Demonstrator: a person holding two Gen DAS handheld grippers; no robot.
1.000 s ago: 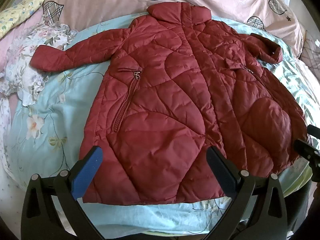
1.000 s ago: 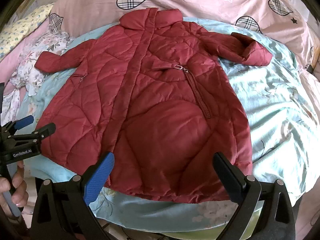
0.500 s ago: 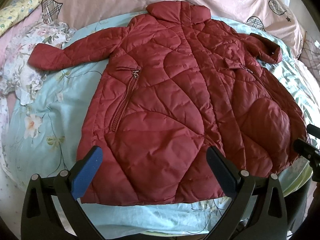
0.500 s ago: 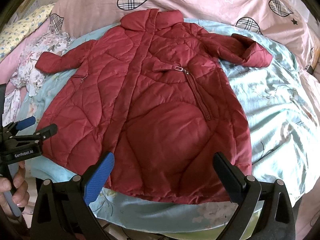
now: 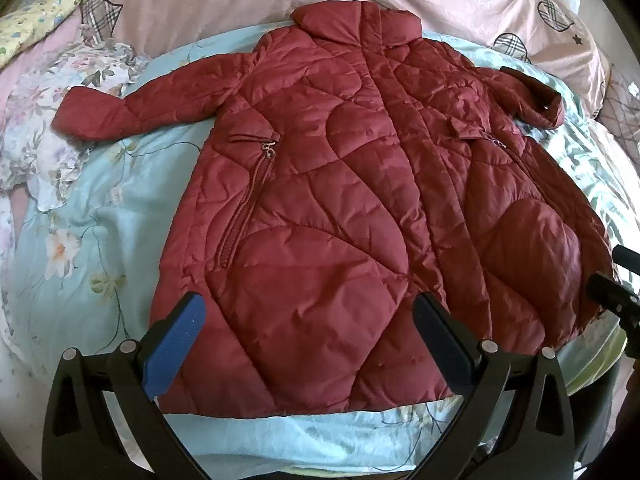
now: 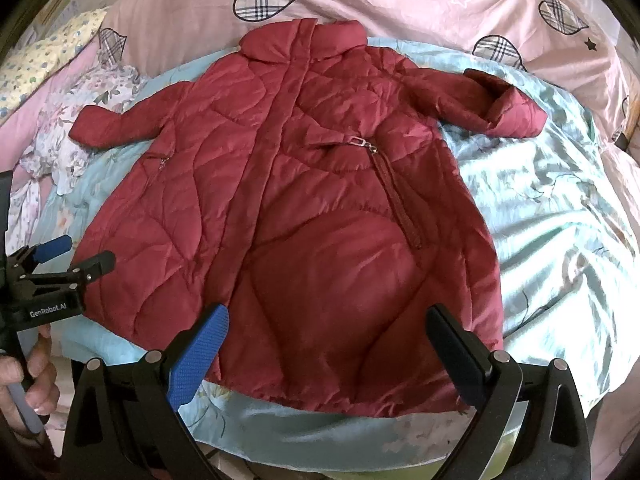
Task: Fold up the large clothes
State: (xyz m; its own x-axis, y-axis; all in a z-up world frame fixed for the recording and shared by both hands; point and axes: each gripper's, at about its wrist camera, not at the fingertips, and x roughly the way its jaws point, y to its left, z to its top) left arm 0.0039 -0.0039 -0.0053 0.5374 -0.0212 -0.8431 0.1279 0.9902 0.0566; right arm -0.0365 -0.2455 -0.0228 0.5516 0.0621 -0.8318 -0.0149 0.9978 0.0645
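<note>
Above coat (image 5: 340,208), fingers (image 5: 176,344) wide, empty.

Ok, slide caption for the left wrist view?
Open left gripper poised above hem of red quilted coat spread flat on bed.

- I am looking at a bedroom in a home; a bed fills nearly all of both wrist views.
- A pale blue floral sheet (image 5: 92,216) covers the mattress, creased and shiny on the right side.
- A pink quilt (image 6: 380,4) printed with plaid hearts and small stars is heaped along the far edge.
- A yellow flowered pillow (image 5: 36,24) sits at the far left corner.
- A ruffled floral cloth (image 5: 44,120) lies bunched at the left.
- A dark red quilted coat (image 5: 352,208) is spread flat on the sheet.
</note>
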